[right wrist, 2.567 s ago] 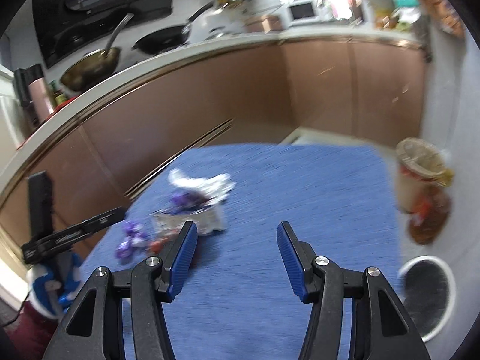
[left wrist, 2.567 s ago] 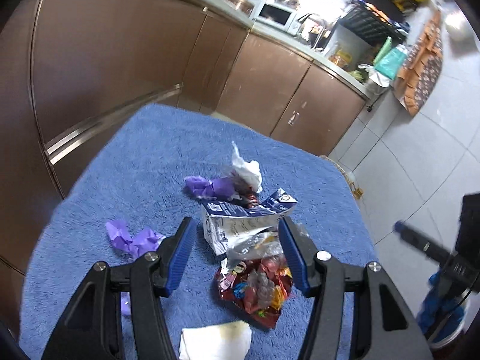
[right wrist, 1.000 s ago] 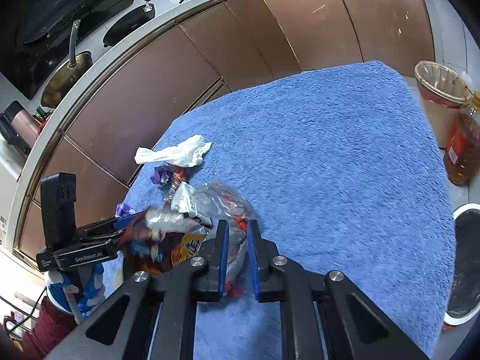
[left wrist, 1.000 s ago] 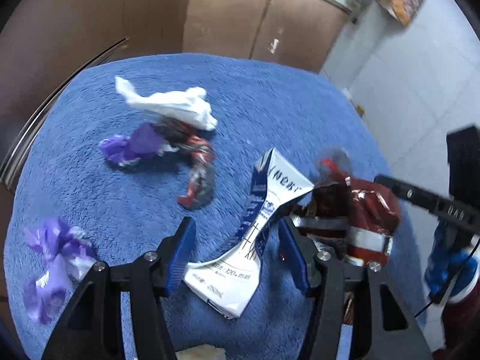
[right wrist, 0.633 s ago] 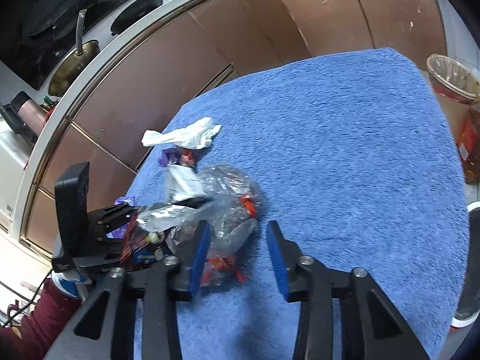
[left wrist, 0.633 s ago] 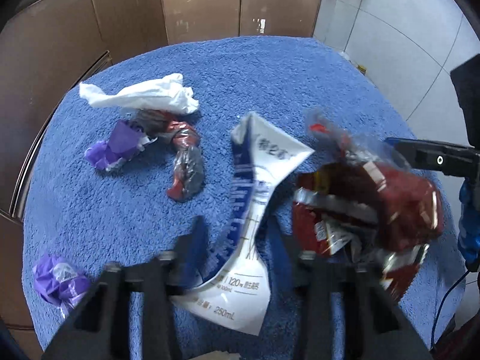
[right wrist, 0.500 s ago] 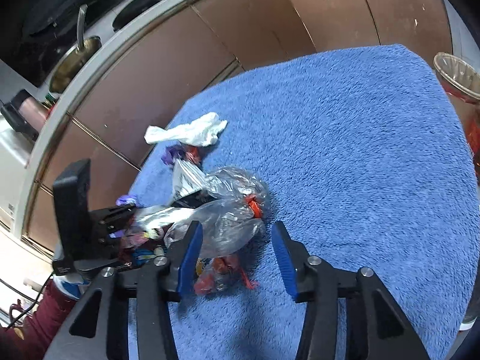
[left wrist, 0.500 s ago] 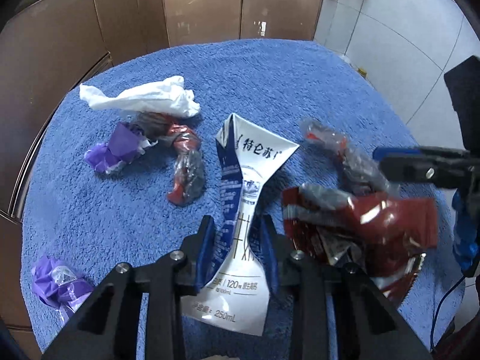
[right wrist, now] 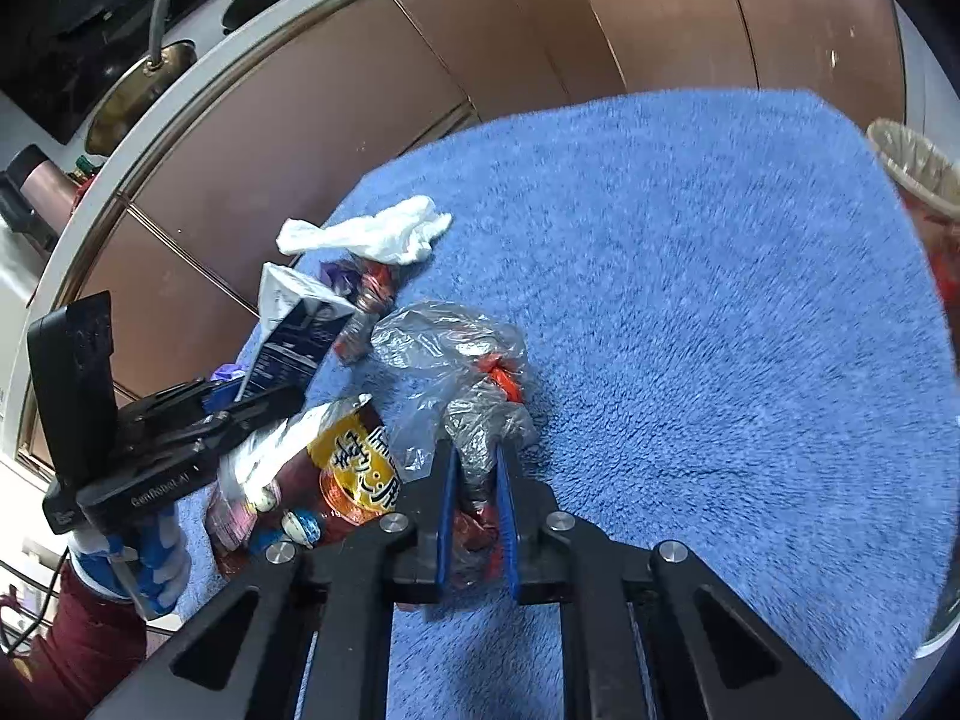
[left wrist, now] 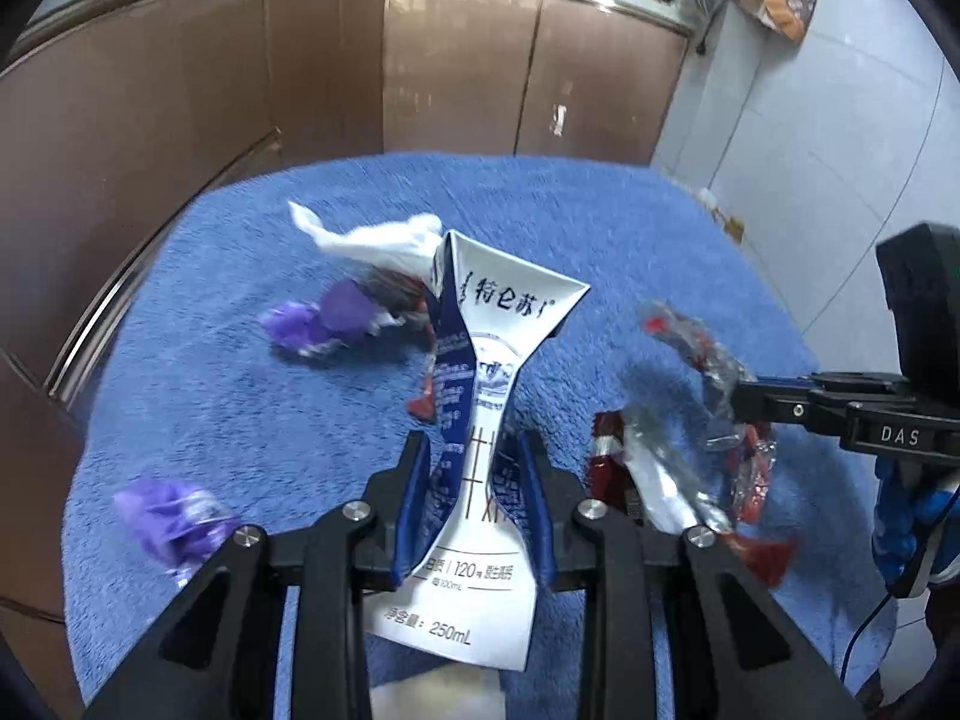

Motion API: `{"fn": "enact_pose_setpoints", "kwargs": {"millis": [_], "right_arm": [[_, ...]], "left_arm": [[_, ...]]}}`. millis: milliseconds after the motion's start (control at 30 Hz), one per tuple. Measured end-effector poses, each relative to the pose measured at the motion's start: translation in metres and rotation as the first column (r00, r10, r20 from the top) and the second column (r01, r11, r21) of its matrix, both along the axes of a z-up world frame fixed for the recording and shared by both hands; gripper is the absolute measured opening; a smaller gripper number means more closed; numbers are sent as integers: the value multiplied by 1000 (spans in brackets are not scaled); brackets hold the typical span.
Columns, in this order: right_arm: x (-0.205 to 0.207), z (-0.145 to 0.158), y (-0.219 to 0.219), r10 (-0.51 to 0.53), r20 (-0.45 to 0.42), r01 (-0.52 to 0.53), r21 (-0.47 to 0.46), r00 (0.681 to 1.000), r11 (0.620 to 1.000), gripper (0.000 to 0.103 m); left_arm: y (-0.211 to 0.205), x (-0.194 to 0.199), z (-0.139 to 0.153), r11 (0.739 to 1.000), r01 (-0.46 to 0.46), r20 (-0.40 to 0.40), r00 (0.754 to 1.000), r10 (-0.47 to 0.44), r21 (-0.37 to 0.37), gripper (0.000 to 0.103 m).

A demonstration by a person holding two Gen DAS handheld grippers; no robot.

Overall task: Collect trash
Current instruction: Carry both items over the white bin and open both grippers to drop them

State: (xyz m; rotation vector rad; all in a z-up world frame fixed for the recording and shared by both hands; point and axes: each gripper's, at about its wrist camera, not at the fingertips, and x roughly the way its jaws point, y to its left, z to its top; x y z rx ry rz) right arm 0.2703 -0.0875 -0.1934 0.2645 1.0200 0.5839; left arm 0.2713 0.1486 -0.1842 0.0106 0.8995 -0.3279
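My left gripper (left wrist: 474, 456) is shut on a crushed white and blue milk carton (left wrist: 492, 360) and holds it above the blue towel (left wrist: 252, 420); the carton also shows in the right wrist view (right wrist: 294, 324). My right gripper (right wrist: 477, 480) is shut on a clear plastic bag (right wrist: 456, 360) with red scraps inside. A red and yellow snack bag (right wrist: 336, 474) lies beside it. A white tissue (right wrist: 372, 234), a dark candy wrapper (right wrist: 366, 294) and purple wrappers (left wrist: 324, 318) (left wrist: 168, 510) lie on the towel.
Brown kitchen cabinets (left wrist: 300, 90) stand behind the towel-covered table. A lined trash bin (right wrist: 918, 168) stands at the right past the towel's edge. Pans sit on the counter (right wrist: 138, 90). The right gripper's body (left wrist: 870, 414) reaches in from the right in the left wrist view.
My left gripper closed on the milk carton and lifted it. My right gripper, open half a second ago, closed on the clear plastic bag.
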Motion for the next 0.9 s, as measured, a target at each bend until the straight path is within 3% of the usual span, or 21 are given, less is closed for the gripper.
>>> {"fn": "enact_pose_setpoints", "kwargs": {"millis": [233, 433, 700, 900], "right_arm": [[-35, 44, -12, -49, 108, 49, 2, 993, 999, 11], [-80, 79, -51, -130, 210, 132, 5, 969, 991, 11], [-123, 110, -141, -321, 301, 352, -52, 898, 935, 12], [-143, 121, -215, -484, 335, 537, -81, 808, 840, 12]], "left_arm": [[6, -31, 44, 998, -15, 78, 997, 20, -62, 28], [-33, -56, 72, 995, 69, 130, 990, -59, -74, 28], [-155, -57, 88, 962, 262, 124, 960, -250, -83, 28], [-255, -48, 79, 916, 391, 75, 920, -385, -93, 28]]}}
